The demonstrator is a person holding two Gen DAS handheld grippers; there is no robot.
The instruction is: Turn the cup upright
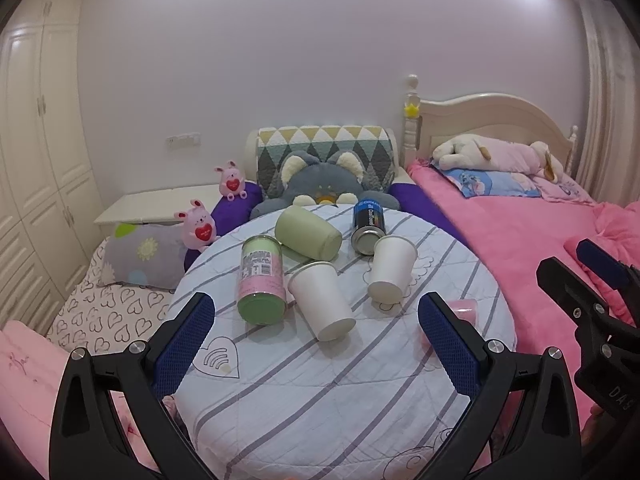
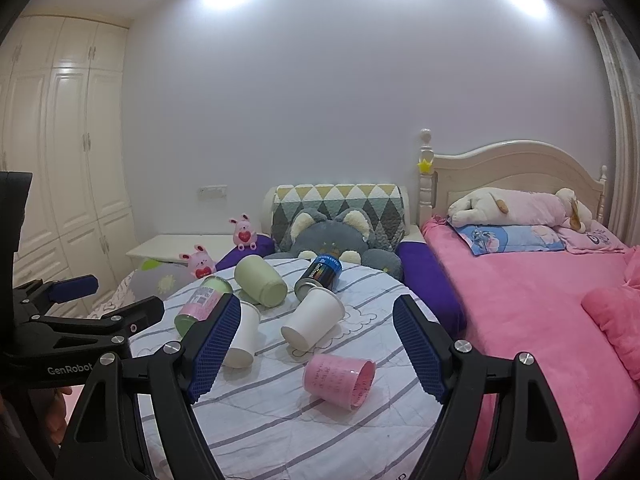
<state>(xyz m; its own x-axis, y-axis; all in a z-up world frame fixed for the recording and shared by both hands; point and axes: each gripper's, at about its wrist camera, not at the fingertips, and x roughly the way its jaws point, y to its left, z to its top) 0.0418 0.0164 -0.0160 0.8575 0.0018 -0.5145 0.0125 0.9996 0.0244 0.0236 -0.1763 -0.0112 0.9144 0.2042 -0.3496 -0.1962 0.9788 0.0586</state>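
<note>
Several cups and cans lie on their sides on a round striped tablecloth. A white paper cup lies in the middle, a second white cup to its right. A pink cup lies nearest in the right wrist view; in the left wrist view only a sliver shows behind the right finger. A green cup lies farther back. My left gripper is open and empty, just short of the middle white cup. My right gripper is open and empty above the pink cup.
A green-and-pink can lies left of the white cups and a dark blue can behind them. Plush toys sit behind the table. A pink bed is on the right, a wardrobe on the left.
</note>
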